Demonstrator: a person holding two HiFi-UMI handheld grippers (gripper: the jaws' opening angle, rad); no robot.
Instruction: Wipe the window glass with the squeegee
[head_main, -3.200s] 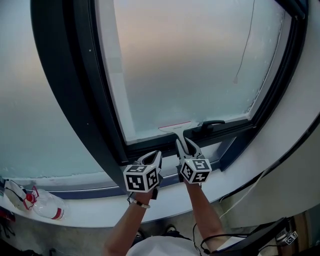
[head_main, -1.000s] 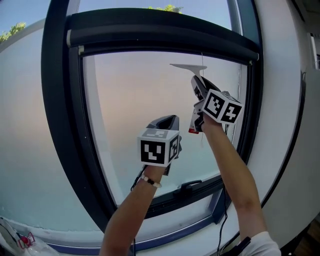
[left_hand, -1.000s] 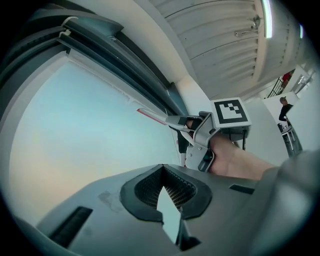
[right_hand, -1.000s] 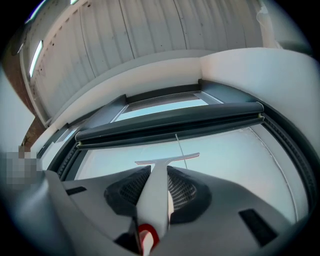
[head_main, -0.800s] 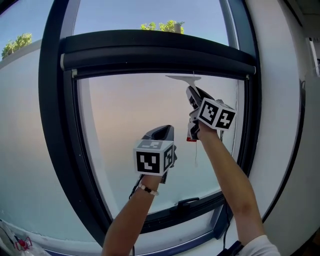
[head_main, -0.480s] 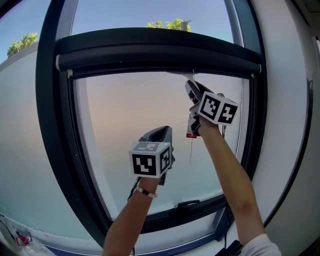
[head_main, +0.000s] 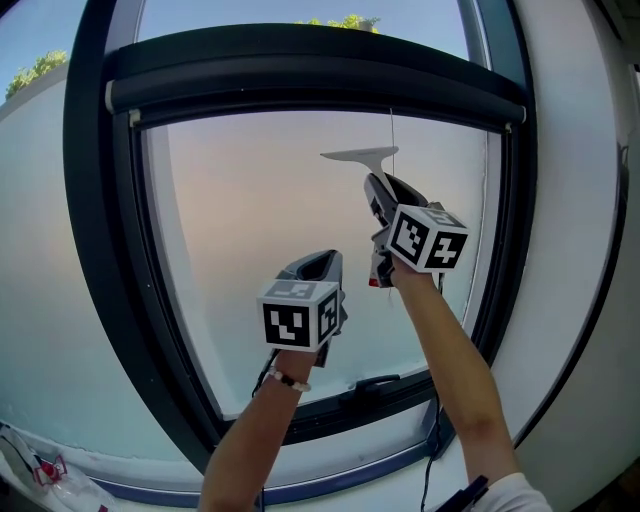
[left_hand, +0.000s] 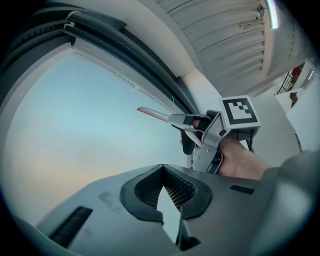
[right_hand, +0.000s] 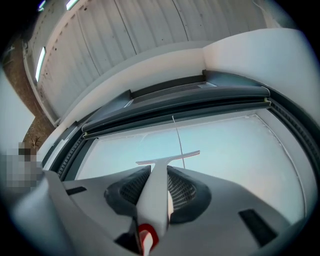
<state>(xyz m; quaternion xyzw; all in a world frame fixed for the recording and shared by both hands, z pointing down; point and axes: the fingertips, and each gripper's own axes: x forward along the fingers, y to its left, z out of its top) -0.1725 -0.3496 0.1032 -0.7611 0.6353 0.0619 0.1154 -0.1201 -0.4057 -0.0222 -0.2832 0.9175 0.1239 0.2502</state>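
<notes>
The squeegee (head_main: 358, 156) has a white handle with a red end and a thin blade. The blade lies flat against the frosted window glass (head_main: 250, 220), a little below the top of the pane. My right gripper (head_main: 378, 196) is shut on its handle, arm stretched upward. In the right gripper view the handle (right_hand: 155, 200) runs between the pads and the blade (right_hand: 168, 159) crosses the glass ahead. My left gripper (head_main: 320, 264) hangs lower and to the left, in front of the glass, shut on nothing. The left gripper view shows its jaws (left_hand: 167, 210) closed and the right gripper (left_hand: 189, 123) beyond.
A dark roller-blind housing (head_main: 300, 80) spans the top of the dark window frame (head_main: 100, 250). A thin blind cord (head_main: 391, 128) hangs just right of the blade. A window handle (head_main: 375, 384) sits on the bottom rail. A plastic bag (head_main: 40, 478) lies on the sill, lower left.
The right gripper has drawn the squeegee blade down from the top edge of the glass. Earlier, both grippers rose from the bottom rail. The left gripper has hardly moved lately.
</notes>
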